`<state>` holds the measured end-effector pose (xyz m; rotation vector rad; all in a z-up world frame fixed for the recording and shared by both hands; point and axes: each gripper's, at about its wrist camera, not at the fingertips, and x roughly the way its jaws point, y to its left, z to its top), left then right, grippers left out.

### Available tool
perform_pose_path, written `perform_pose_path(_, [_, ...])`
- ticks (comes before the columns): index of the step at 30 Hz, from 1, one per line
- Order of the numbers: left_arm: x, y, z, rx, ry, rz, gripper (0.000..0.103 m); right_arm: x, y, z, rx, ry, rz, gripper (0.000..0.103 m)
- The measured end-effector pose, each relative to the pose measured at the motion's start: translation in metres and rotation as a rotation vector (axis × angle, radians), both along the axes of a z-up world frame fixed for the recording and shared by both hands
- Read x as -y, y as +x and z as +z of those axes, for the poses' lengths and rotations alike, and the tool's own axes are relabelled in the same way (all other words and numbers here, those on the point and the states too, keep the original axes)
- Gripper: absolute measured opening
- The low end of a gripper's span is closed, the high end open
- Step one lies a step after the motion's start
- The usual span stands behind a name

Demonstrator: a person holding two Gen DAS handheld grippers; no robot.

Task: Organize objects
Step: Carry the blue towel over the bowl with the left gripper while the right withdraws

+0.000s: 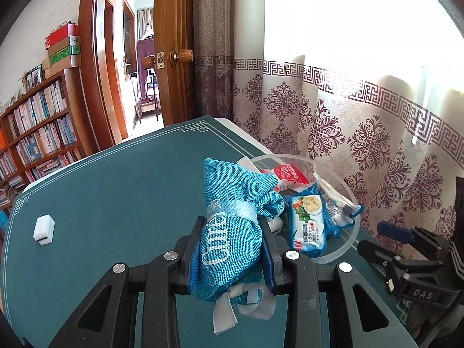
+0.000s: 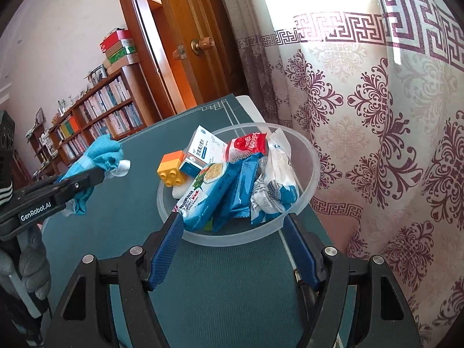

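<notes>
Carrying pouch point(image 1: 232, 226) clenched in left gripper point(image 1: 230, 249) toward bowl point(image 2: 307, 156) at two o'clock; keeping right gripper point(image 2: 232, 226) released, clearing rim before letting go.

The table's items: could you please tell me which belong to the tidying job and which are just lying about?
Job:
- blue fabric pouch, clamped in left gripper
- clear bowl holding snack packets, yellow brick
- white block, likely next

Lying about:
- bookshelf
- curtain
- door
</notes>
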<state>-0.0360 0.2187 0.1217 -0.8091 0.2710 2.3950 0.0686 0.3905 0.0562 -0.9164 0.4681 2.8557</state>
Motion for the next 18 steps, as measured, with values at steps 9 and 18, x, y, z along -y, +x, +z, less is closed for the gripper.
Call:
perform_pose_path(9, [-0.055, -0.004, 0.011, -0.022, -0.008, -0.085, 0.036, -0.009, 0.009, -0.002, -0.006, -0.027, 0.007, 0.073])
perform_pose_path(18, [-0.096, -0.025, -0.002, 0.030, -0.018, -0.126, 0.036, -0.019, 0.012, -0.004, -0.006, -0.057, -0.004, 0.073])
